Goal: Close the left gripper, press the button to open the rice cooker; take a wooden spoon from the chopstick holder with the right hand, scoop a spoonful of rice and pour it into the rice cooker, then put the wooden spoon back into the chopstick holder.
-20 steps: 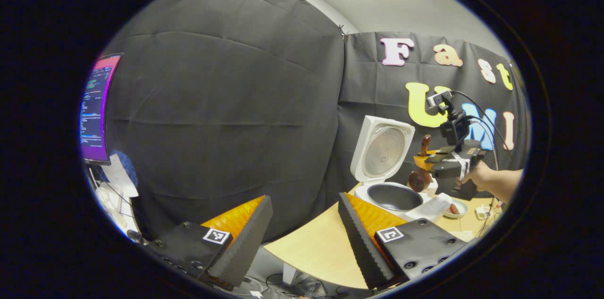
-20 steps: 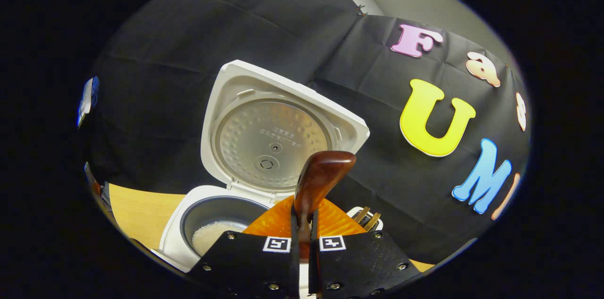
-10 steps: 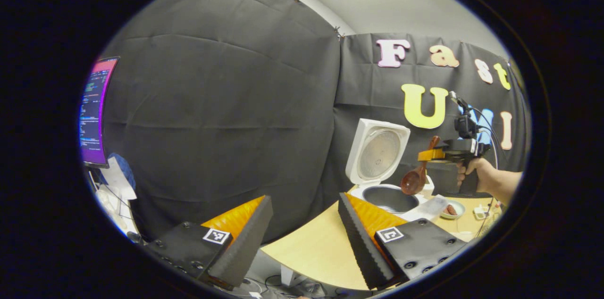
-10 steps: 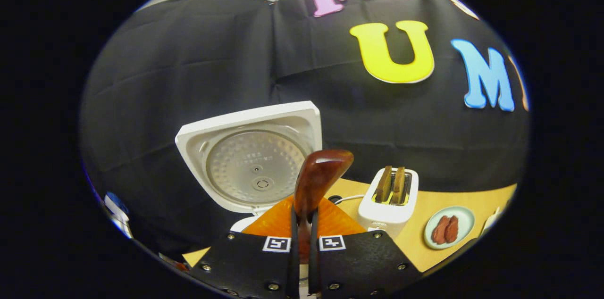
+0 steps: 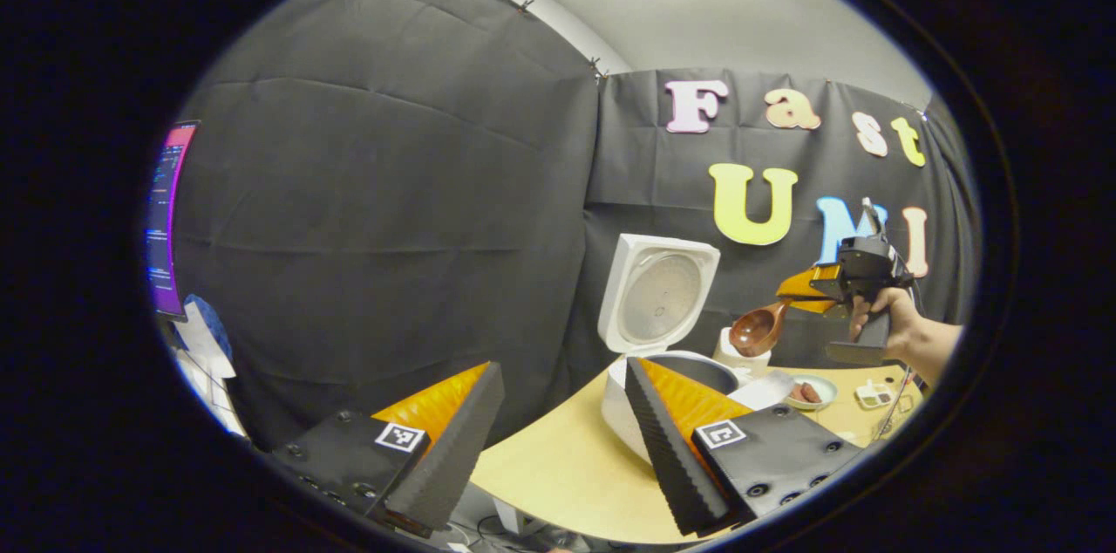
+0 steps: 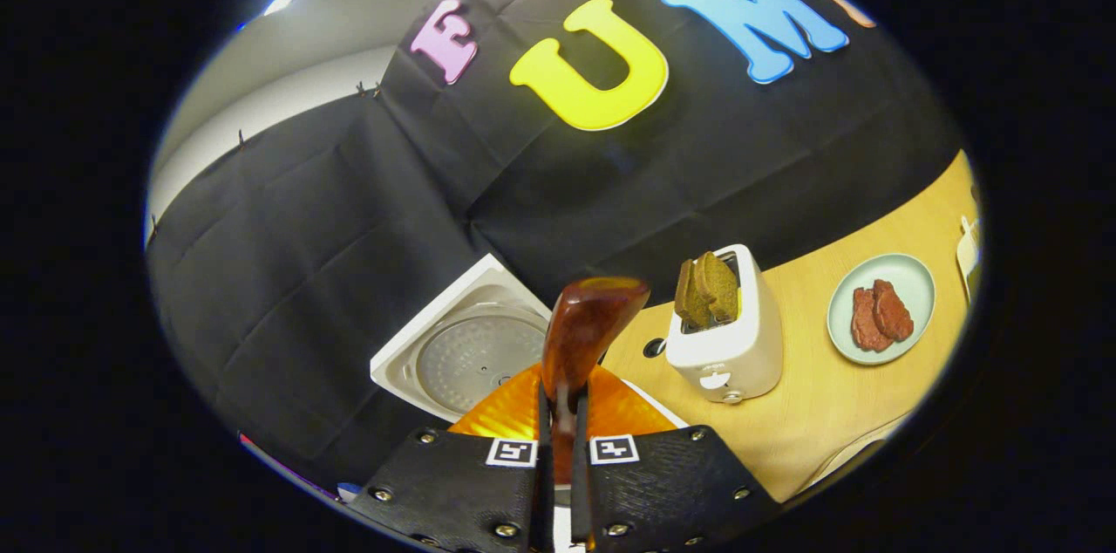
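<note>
Above table (image 5: 558,466), right of open rice cooker (image 5: 656,300), my right gripper (image 6: 558,448) clenched on wooden spoon (image 6: 588,331), now swung off pot, bowl levelled. Pour looks done; spoon return next. Left gripper (image 5: 567,440) released, idle.

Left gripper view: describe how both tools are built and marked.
The left tool has two wedge-shaped fingers with ribbed inner faces, orange side panels and black bolted plates, each carrying a square black-and-white marker. Farther off, the right tool is a black pistol-grip body with an orange front part and a cable behind; the hand and forearm show no sleeve.
</note>
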### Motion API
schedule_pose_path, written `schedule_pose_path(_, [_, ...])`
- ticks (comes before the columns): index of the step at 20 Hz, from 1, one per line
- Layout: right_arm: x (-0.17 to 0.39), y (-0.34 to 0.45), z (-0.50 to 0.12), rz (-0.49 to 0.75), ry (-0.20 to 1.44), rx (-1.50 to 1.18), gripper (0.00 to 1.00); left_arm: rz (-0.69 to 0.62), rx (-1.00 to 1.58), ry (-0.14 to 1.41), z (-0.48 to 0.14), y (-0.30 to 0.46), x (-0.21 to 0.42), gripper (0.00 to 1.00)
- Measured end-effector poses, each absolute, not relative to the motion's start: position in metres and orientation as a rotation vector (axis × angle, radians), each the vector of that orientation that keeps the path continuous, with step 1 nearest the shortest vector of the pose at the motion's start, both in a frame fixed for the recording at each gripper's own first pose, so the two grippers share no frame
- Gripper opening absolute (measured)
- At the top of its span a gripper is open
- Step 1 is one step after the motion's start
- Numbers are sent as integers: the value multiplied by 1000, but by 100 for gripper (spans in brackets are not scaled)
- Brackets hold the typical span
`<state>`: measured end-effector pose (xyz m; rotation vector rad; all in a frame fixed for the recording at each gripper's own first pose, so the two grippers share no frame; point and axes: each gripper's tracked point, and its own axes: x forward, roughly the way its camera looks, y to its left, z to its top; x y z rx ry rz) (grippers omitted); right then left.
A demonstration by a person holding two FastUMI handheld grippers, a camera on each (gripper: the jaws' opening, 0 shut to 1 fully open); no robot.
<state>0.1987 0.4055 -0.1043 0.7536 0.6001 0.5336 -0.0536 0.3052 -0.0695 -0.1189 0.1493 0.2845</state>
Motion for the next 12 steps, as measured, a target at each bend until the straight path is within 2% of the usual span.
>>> schedule_pose_path(12, [186, 248, -90, 363, 525, 793, 7, 151, -117, 89, -35, 217, -28, 96])
